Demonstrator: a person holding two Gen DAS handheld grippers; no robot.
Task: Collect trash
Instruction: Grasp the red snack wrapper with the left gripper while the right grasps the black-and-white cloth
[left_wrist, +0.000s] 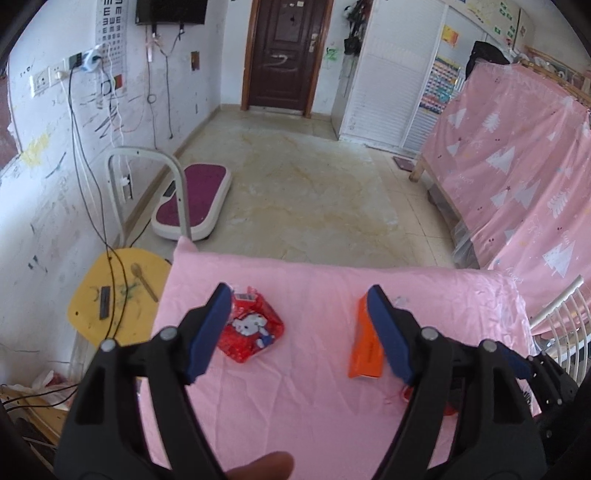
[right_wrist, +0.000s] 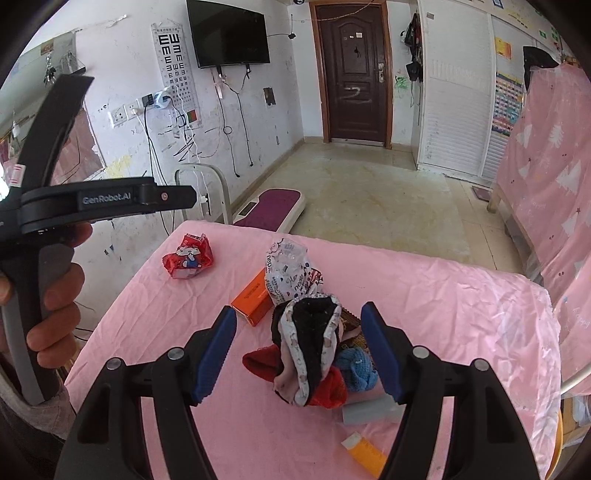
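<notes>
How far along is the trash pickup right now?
Nothing looks collected yet. Both the left gripper and right gripper are open and empty. Still lying on the pink cloth: red wrapper, orange box, printed bag.

Right gripper (right_wrist: 297, 350): jaws spread above pink-covered table (right_wrist: 461, 314). Between them, crumpled sock pile (right_wrist: 314, 354). Beyond: orange box (right_wrist: 255, 299), printed wrapper (right_wrist: 291, 269), red cartoon packet (right_wrist: 188, 258). Left gripper (right_wrist: 55, 199) hand-held alongside.

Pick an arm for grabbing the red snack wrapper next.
Left. The open left gripper sits right beside the red wrapper; the right gripper hangs over the sock pile, farther away.
</notes>
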